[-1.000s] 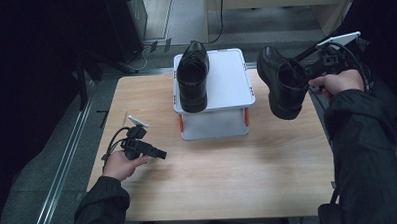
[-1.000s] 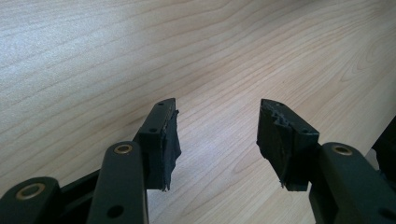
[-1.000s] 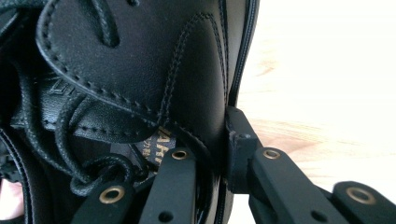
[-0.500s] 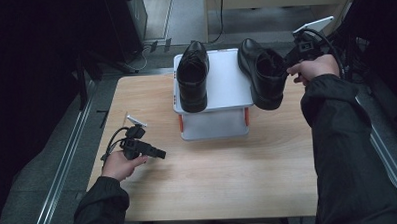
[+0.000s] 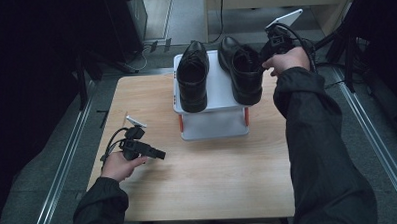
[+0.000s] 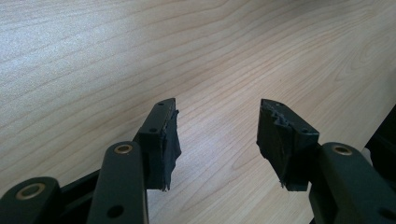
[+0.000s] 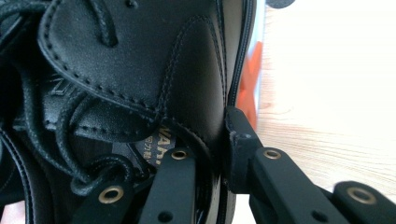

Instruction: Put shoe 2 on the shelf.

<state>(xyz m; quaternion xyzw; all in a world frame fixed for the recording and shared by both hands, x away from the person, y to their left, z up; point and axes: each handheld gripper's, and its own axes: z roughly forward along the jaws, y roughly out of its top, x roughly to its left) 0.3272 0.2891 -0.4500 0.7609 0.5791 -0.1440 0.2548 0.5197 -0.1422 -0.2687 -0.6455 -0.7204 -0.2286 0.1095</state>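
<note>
high view: a light wooden table [image 5: 214, 181] fills the centre of the frame. at its far edge, upper centre, stands a small white stand [image 5: 214, 94] with orange fittings at its front corners. a black leather lace-up shoe [image 5: 192, 74] lies on the left half of the stand's top, toe toward the bottom of the frame. a second black lace-up shoe [image 5: 244, 73] is at the right half of the top, parallel to the first and just beside it without touching, its toe reaching past the front edge; whether its sole rests on the top cannot be told. the right gripper [image 5: 268, 53], upper right, meets this shoe at the side of its opening, with the person's right hand [image 5: 287, 61] around the gripper body and a dark sleeve running down the right of the frame. the left gripper [image 5: 158, 154], lower left, lies low over bare wood in the left hand [image 5: 119, 166], pointing to the right, well apart from the stand.

right gripper view: the jaws are pinched on the shoe's side wall, one inside the opening beside the laces and printed insole, the other on the outer leather; an orange fitting and pale wood show at the right.

left gripper view: the jaws stand spread, bare wood grain between them.
</note>
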